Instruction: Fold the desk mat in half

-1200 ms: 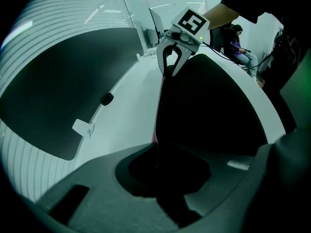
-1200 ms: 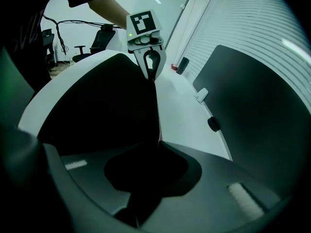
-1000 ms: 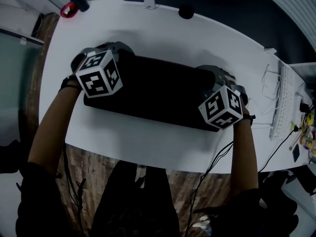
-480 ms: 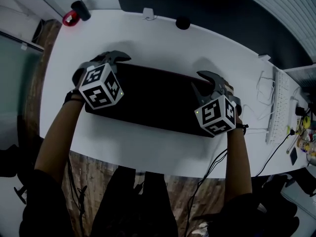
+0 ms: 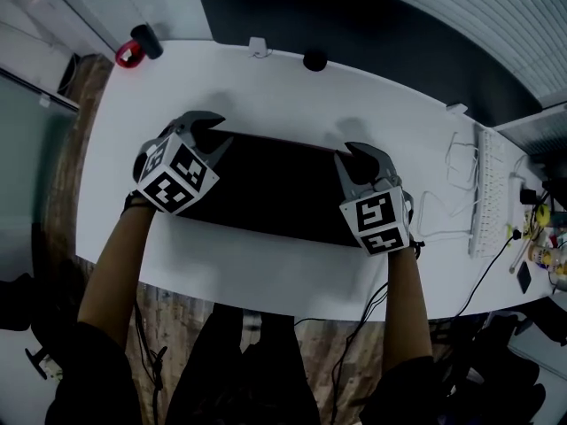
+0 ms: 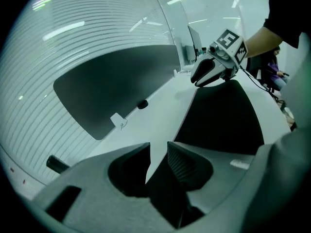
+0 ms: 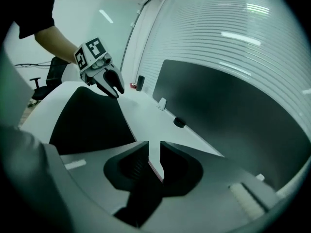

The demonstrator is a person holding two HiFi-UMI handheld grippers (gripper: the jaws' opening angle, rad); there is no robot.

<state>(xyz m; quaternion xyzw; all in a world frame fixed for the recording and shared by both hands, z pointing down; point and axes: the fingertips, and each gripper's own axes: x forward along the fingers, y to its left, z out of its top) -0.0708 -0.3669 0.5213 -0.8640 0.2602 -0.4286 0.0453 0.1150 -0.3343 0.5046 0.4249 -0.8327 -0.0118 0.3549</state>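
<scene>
The black desk mat (image 5: 266, 189) lies folded and flat on the white table (image 5: 266, 87). My left gripper (image 5: 211, 129) is at the mat's far left corner and my right gripper (image 5: 356, 156) at its far right corner. In the left gripper view the mat (image 6: 223, 115) runs into the left gripper (image 6: 158, 152), whose jaws are closing, with table showing beside the mat's edge. The right gripper (image 7: 155, 152) is closing too; the mat's red-edged corner (image 7: 90, 118) sits in its gap. Each gripper shows in the other's view: the right gripper (image 6: 206, 76) and the left gripper (image 7: 112, 86).
A keyboard (image 5: 490, 193) and white cables (image 5: 461, 162) lie at the table's right end. A small black round object (image 5: 314, 60) and a white clip (image 5: 258, 47) sit by the far edge, below a dark partition (image 5: 372, 25). A red-and-black item (image 5: 135, 44) is far left.
Both grippers have drawn back a little toward me from over the mat's far corners. Their jaw tips now sit at its far edge. The mat stays folded and flat.
</scene>
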